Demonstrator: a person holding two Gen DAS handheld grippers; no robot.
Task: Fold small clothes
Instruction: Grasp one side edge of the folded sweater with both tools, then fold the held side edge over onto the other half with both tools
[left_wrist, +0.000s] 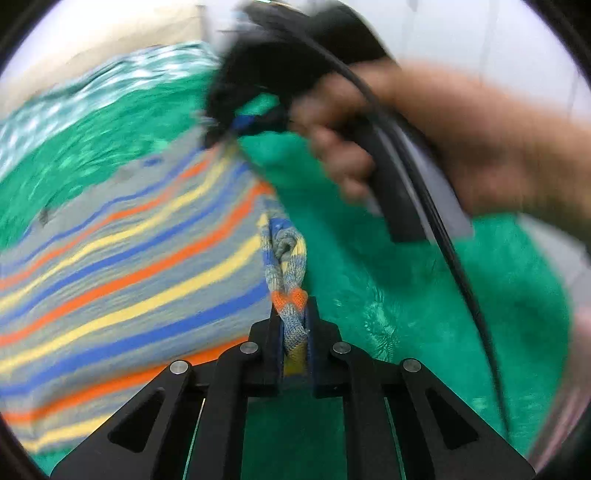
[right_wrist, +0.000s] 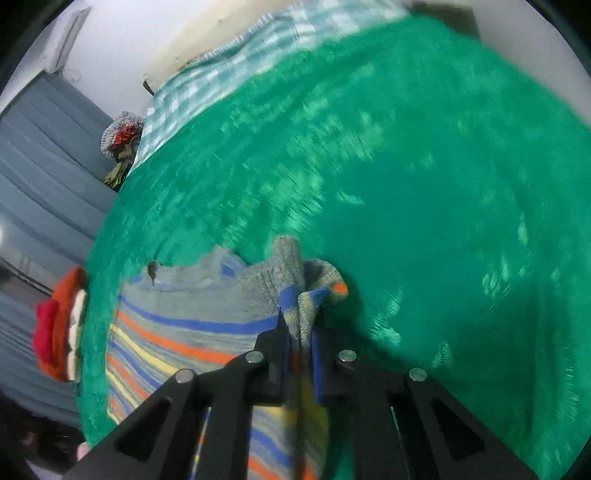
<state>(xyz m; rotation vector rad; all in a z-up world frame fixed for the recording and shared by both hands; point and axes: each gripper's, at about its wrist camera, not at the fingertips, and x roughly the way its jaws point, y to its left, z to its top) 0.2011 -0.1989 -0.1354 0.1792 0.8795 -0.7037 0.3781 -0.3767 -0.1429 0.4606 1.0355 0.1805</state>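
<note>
Left tongs (left_wrist: 293, 314): clamped on a bunched edge of the striped knit garment (left_wrist: 122, 266); fabric sticks up between my pads, jaws nearly together.
Right tongs (right_wrist: 299, 332): also pinched shut on a gathered edge of the same garment (right_wrist: 177, 325); a folded lump of knit pokes up past the tips.
Garment: grey with blue, orange and yellow stripes, spread to the left of both tongs over the green blanket (right_wrist: 406, 166); body blurred in both views.
Right hand (left_wrist: 424, 140): seen from my left wrist camera, gripping the other tool's black handle above the garment's far edge, cable (left_wrist: 454, 240) trailing down; heavy blur.
Surface: a bed, green fuzzy blanket over a green-white checked sheet (right_wrist: 236, 62).
Open room: bare blanket to the right of both tongs and ahead of the right ones.
Edges: bed's left edge is close to the garment in the right wrist view; red and orange clothes (right_wrist: 59, 332) sit at that edge, more bundled cloth (right_wrist: 122, 136) at the far corner.
</note>
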